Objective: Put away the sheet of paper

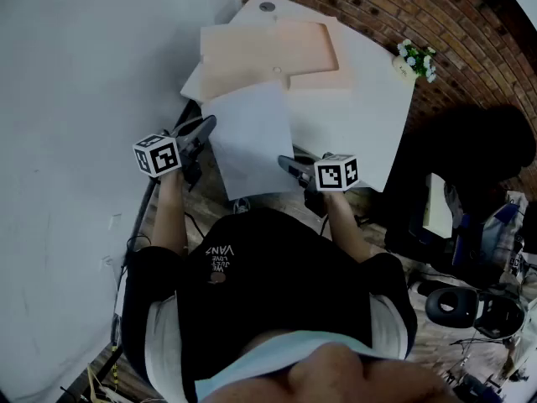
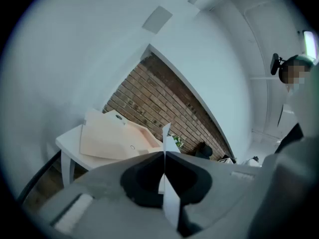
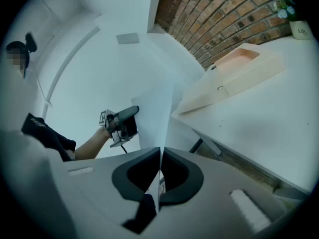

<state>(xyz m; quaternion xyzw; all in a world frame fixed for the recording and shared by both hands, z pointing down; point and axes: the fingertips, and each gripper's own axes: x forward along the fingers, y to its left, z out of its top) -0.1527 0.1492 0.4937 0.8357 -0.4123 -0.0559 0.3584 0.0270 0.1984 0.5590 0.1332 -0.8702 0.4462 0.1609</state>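
A white sheet of paper hangs in the air off the near edge of the white table. My left gripper is shut on the sheet's left edge, and my right gripper is shut on its lower right edge. Seen edge-on, the sheet of paper runs between the left gripper's closed jaws. In the right gripper view the sheet of paper rises from the right gripper's closed jaws, with the left gripper on its far edge. An open peach folder lies on the table behind the sheet.
A small pot of white flowers stands at the table's far right corner, against the brick wall. A white wall runs close on the left. A dark chair and bags crowd the floor to the right.
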